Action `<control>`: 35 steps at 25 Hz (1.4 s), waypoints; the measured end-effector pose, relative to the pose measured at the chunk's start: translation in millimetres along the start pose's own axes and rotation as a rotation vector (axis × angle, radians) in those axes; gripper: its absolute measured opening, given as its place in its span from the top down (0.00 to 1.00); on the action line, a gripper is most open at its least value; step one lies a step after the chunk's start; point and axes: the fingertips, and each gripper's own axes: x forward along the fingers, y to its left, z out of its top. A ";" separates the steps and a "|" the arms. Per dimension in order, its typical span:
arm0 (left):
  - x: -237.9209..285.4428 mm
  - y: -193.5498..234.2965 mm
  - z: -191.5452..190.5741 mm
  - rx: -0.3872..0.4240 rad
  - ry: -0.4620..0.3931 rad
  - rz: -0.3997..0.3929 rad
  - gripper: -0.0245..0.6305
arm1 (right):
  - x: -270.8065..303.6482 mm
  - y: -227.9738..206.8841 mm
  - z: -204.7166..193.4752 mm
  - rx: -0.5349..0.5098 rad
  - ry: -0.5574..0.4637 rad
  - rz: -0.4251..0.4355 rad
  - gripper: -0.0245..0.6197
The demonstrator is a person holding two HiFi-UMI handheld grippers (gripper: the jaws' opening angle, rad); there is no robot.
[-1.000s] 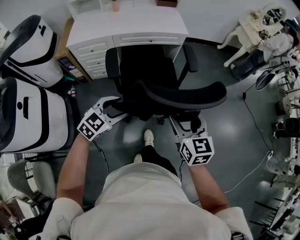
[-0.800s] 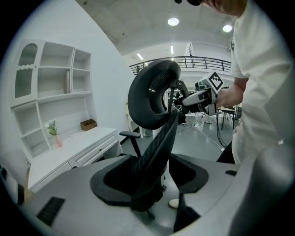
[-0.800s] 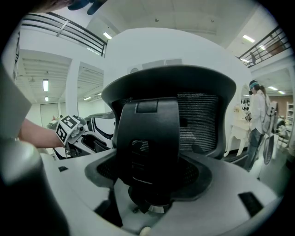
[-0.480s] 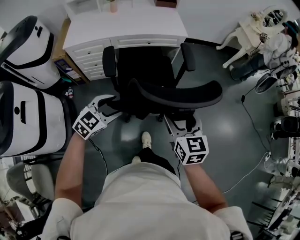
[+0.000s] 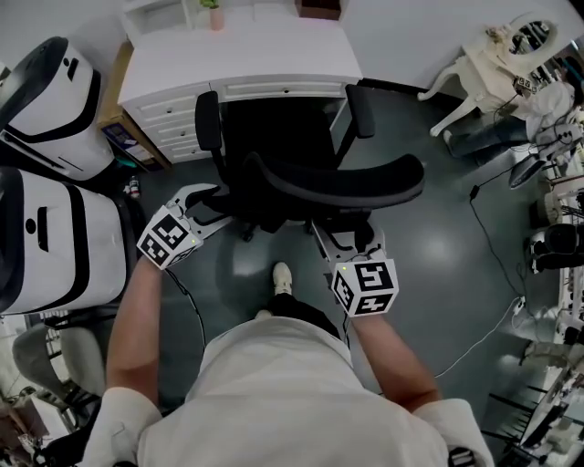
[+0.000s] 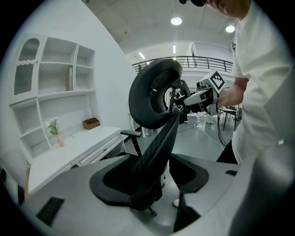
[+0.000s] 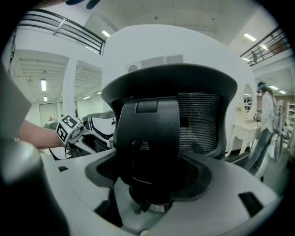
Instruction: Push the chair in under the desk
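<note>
A black mesh office chair [image 5: 283, 137] stands with its seat partly under the white desk [image 5: 242, 55], its curved headrest [image 5: 338, 187] toward me. My left gripper [image 5: 224, 207] is open, its jaws either side of the backrest's left edge [image 6: 159, 143]. On the right, my right gripper [image 5: 349, 235] is open behind the backrest, its fingertips hidden under the headrest. In the right gripper view the chair's back spine [image 7: 147, 143] fills the gap between the jaws. Both armrests [image 5: 208, 119] [image 5: 358, 108] sit close to the desk front.
Two large white and black machines [image 5: 55, 87] [image 5: 55, 237] stand close on the left. The desk's drawer unit [image 5: 173, 123] flanks the knee space. A plant pot [image 5: 212, 14] and a brown box [image 5: 319, 7] sit on the desk. My shoe [image 5: 283, 274] is behind the chair base. Cables [image 5: 497, 242] and white furniture [image 5: 488, 55] lie right.
The chair has rolled forward toward the desk, its seat further under the desktop. Both grippers have moved forward with it, and I have stepped closer.
</note>
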 end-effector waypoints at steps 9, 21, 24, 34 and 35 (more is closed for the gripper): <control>6.2 20.1 4.9 -0.007 0.004 0.002 0.56 | 16.2 -5.3 9.6 -0.001 -0.001 -0.002 0.45; 7.4 42.1 3.3 -0.021 -0.008 -0.001 0.54 | 34.0 -0.8 17.3 -0.008 -0.001 0.008 0.45; 8.3 42.8 1.9 -0.034 -0.018 0.004 0.53 | 34.8 -1.0 16.3 -0.011 -0.003 0.010 0.45; 6.6 40.9 -3.4 -0.015 0.056 0.110 0.51 | 34.7 0.0 9.8 -0.036 -0.004 0.027 0.45; 5.6 42.0 -4.9 -0.013 0.073 0.134 0.51 | 35.6 0.3 10.4 -0.049 -0.004 0.028 0.45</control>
